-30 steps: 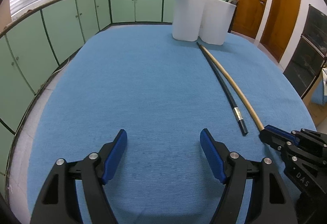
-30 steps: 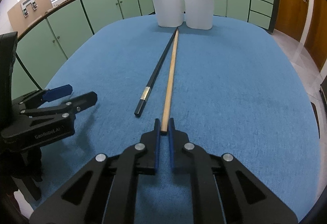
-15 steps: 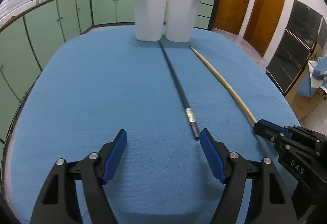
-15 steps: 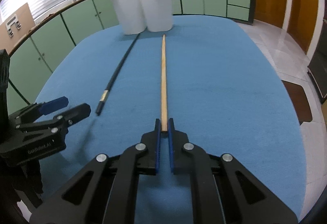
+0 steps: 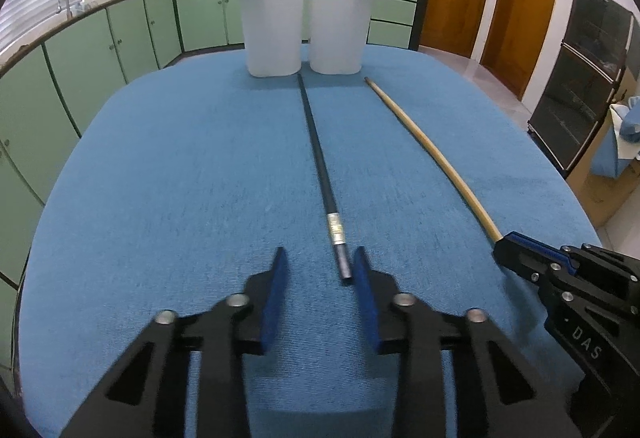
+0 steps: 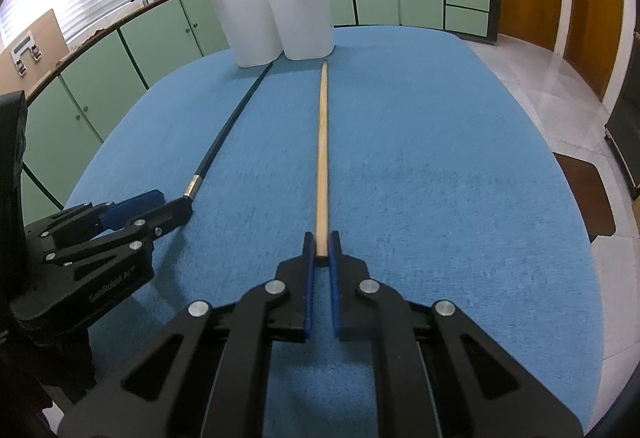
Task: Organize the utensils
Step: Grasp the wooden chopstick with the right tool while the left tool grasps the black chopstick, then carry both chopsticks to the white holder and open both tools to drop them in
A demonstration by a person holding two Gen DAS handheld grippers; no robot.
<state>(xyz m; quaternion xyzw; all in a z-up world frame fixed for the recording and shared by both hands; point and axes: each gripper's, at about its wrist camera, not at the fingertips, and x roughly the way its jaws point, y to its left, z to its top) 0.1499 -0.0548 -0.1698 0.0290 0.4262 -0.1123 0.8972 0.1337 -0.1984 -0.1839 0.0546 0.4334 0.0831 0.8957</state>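
Observation:
A black chopstick [image 5: 320,162] with a silver band lies on the blue tablecloth [image 5: 180,178]; it also shows in the right wrist view [image 6: 224,142]. My left gripper [image 5: 318,258] is open, its jaws around the chopstick's near end, the right pad [image 5: 362,286] close beside it. My right gripper [image 6: 321,242] is shut on the near end of a wooden chopstick [image 6: 321,142], which also shows in the left wrist view [image 5: 432,154]. Two white holders [image 5: 304,30] with several utensils stand at the far end.
The table edge drops off to the tiled floor [image 6: 560,70] on the right. Green cabinets [image 5: 100,50] ring the left and back. The right gripper body [image 5: 580,298] sits close to the right of my left gripper.
My left gripper has moved right and forward so that the black chopstick's end lies between its jaws, and the jaws have narrowed. My right gripper stays shut on the wooden chopstick, which has swung away from the black one.

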